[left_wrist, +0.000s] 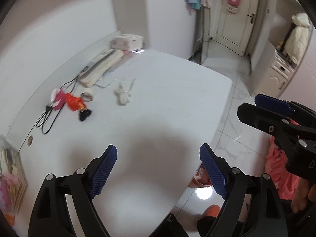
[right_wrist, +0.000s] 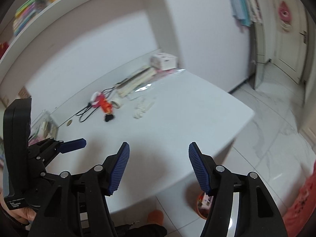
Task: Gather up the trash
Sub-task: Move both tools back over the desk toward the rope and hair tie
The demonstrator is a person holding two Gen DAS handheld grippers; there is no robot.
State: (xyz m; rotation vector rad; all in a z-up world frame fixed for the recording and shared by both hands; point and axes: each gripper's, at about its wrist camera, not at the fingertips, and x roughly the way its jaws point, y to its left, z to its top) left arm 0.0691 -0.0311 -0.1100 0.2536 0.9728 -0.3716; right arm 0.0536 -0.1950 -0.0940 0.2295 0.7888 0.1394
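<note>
On the white table [left_wrist: 167, 90] lie a crumpled white tissue [left_wrist: 123, 94], a red and orange wrapper [left_wrist: 74, 103] with a black end, and a roll of tape [left_wrist: 87, 95]. They also show in the right wrist view: the tissue [right_wrist: 142, 106], the wrapper [right_wrist: 105, 105]. An orange bin [right_wrist: 201, 203] with trash inside stands on the floor under the table's near corner; it also shows in the left wrist view [left_wrist: 198, 179]. My left gripper [left_wrist: 158, 169] is open and empty above the table's near part. My right gripper [right_wrist: 159, 167] is open and empty over the table's near edge.
A black cable [left_wrist: 49, 118], stacked books [left_wrist: 102, 65] and a white box [left_wrist: 126, 40] lie along the wall. A framed picture [left_wrist: 11, 177] stands at the left. Marble floor [right_wrist: 276, 128] and a door [left_wrist: 235, 13] lie to the right.
</note>
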